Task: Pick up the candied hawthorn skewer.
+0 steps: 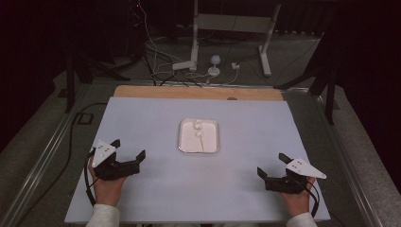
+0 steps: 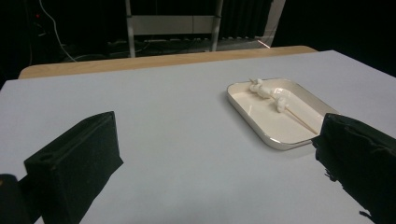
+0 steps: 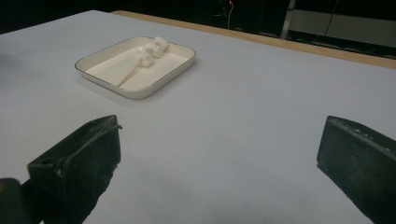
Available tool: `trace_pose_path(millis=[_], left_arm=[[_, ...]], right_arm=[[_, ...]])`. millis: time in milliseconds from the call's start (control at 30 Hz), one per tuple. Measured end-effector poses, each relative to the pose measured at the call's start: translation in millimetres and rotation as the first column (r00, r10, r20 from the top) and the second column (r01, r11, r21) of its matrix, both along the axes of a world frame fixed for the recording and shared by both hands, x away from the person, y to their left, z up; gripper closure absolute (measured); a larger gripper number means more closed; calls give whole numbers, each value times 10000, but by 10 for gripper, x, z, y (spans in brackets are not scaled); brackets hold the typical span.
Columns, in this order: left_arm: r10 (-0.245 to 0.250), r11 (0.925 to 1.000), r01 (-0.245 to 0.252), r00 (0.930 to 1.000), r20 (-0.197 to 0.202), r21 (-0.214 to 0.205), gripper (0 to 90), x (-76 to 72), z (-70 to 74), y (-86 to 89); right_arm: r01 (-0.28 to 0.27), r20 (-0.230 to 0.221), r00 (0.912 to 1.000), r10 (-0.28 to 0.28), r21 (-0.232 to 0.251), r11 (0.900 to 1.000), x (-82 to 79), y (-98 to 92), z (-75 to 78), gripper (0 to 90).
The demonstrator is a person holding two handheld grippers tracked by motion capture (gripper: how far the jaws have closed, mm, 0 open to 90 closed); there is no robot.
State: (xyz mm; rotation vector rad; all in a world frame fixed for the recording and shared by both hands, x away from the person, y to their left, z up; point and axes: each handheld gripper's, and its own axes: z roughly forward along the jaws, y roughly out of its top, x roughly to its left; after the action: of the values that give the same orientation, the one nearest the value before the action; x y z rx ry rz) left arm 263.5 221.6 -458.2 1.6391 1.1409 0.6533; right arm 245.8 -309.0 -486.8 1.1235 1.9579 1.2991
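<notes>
At the centre of the frame, a shallow white rectangular tray (image 1: 183,142) is sitting on the pale grey table (image 1: 142,118), holding a thin wooden skewer with small white lumps (image 1: 199,134). Lower left, the left tool (image 1: 128,152) is resting with jaws spread wide, empty. Lower right, the right tool (image 1: 271,165) is likewise gaping, gripping nothing, well apart from the tray.
</notes>
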Motion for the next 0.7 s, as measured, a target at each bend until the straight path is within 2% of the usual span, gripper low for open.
trace_pose_path(millis=[367,700], left_arm=[[-203,9997,205,9998,-78,158,6,129,37,-113],[-416,9987,419,9991,-99,293,7,295,78,-304]], right_arm=[[-10,-46,10000,10,-31,10000,6,11,-11,0],[12,-42,10000,-12,-20,10000,7,3,-11,0]])
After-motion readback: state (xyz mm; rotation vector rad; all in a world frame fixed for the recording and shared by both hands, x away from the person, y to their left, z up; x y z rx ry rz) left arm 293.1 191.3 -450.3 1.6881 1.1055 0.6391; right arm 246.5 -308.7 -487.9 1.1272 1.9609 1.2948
